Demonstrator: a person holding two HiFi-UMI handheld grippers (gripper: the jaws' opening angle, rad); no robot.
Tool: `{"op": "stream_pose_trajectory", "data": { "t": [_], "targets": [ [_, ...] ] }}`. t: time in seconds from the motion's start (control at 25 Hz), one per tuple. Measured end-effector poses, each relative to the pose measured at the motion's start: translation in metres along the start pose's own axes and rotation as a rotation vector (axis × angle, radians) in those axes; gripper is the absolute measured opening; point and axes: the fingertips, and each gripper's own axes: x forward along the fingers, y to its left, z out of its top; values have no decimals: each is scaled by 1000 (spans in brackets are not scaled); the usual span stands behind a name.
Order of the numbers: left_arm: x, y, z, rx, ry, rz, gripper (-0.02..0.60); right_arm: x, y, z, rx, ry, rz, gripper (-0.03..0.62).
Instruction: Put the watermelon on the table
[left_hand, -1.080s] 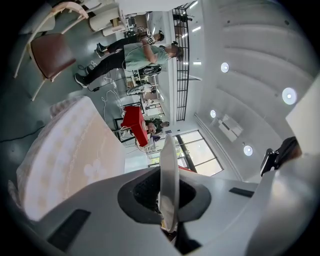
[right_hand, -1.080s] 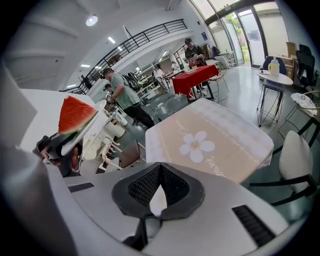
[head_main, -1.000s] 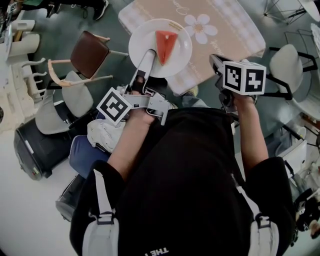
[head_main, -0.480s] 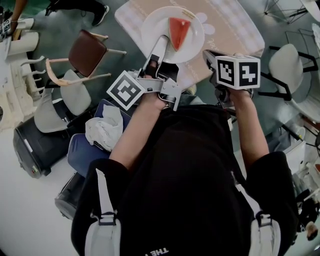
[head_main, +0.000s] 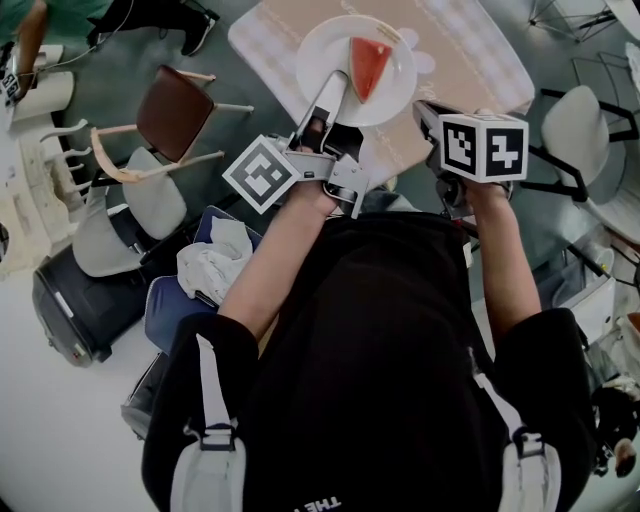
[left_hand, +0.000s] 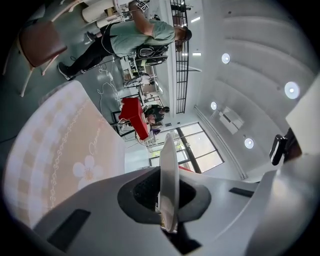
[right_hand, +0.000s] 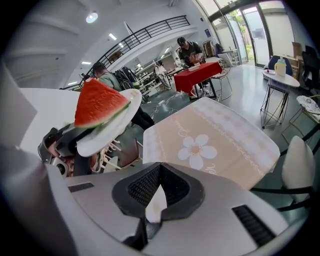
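Clenches the left gripper (head_main: 336, 84) on the near rim of the white plate (head_main: 388, 95), jaws pressed tight against the thin edge. Holds the right gripper (right_hand: 159, 170) closed on nothing, just beside the plate and near the front edge of the table (head_main: 470, 50). Carries the watermelon (head_main: 368, 62) as a single red wedge lying on that plate, pointed end toward the person. Shows the plate raised in the air in the right gripper view, above the flowered cloth and not resting on it. Counts, judging by this, as mostly done: fruit lifted and brought over the table's near part. Leaves the last step: lowering the plate level onto the cloth, letting go of the rim, drawing the left gripper back. Calls for a steady, flat descent so the wedge does not slide off
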Motion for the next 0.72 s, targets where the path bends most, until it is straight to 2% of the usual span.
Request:
{"op": "stream_pose_trajectory", "data": {
  "t": [0.2,0.56,0.72],
  "targets": [
    [7,16,10,40,41,19,15,8,-1,9,20,-8,-16,12],
    [29,35,16,32,86,22,15,24,-13,16,50,9,-36,11],
    [44,55,17,-2,106,41,15,37,-24,19,74,25,-50,12]
  ]
}}
